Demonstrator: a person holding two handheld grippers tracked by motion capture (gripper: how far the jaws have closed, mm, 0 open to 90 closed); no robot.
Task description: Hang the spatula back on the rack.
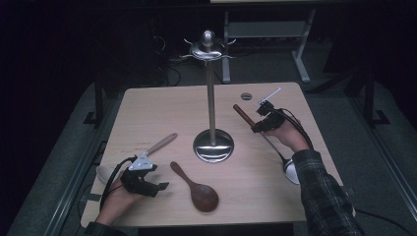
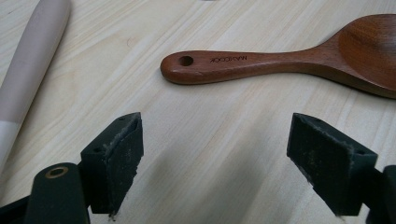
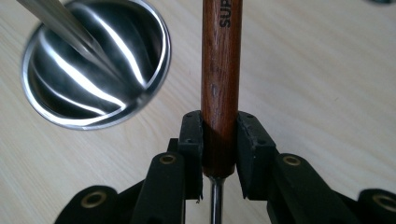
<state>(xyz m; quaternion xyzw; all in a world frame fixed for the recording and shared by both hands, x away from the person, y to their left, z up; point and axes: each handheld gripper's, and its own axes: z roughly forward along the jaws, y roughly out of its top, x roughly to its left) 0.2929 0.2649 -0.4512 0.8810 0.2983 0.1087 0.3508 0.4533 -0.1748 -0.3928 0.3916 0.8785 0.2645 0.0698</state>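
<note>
1. I have the right gripper [image 3: 219, 154] clamped on the wooden handle [image 3: 221, 70] of a ladle [image 1: 265, 137]. The jaws press on both sides of the handle close to its lower end, where the metal shank [image 3: 215, 200] comes out.
2. In the high view the ladle sits at the right of the surface [image 1: 162, 105]. Its handle points up and away toward the hanging stand [image 1: 212, 98]; its metal bowl [image 1: 291, 169] is low, near my sleeve. I cannot tell whether the bowl touches the surface.
3. Handling judgement: the ladle is stiff and bowl-heavy, so it may pivot in the jaws. The varnished wood looks smooth. A hold on the wood gives better friction than the thin shank.
4. The left gripper [image 2: 219, 163] rests near the front left of the surface with its jaws wide apart and nothing between them.
5. Ahead of those jaws lies a dark wooden spoon [image 2: 289, 60], flat, with a hanging hole in its handle. A pale-handled utensil [image 2: 28, 79] lies beside it.
</note>
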